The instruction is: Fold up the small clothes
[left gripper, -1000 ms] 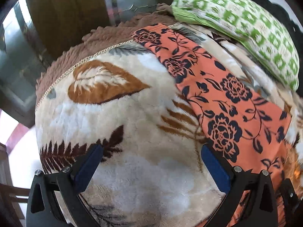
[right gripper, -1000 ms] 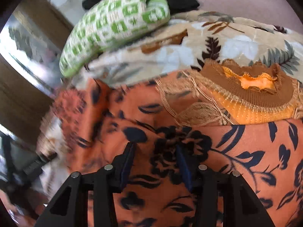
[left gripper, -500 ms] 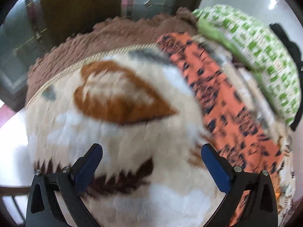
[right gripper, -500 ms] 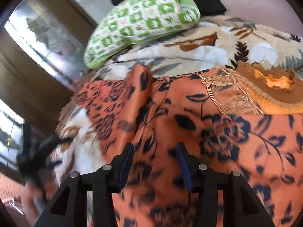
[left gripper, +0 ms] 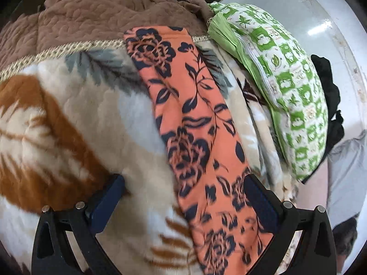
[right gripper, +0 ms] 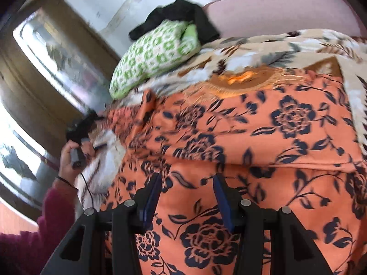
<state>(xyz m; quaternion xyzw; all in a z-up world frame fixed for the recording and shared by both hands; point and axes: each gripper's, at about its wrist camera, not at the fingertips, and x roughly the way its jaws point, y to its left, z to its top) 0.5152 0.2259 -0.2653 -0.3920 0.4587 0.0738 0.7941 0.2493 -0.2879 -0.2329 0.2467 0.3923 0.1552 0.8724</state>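
left wrist view shows the orange flower cloth (left gripper: 190, 123) lying long and thin on the blanket (left gripper: 75, 119), running away from me. my left gripper (left gripper: 183, 197) is spread wide above its near end. my right gripper (right gripper: 187, 194) is spread too, above the wide part (right gripper: 263, 142).

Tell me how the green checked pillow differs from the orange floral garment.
The green checked pillow is plump and stuffed; the orange floral garment lies flat and thin. The pillow carries green squares on white; the garment carries dark flowers and leaves on orange. The pillow has a black cloth against it; the garment has none. Both rest on the leaf-print blanket.
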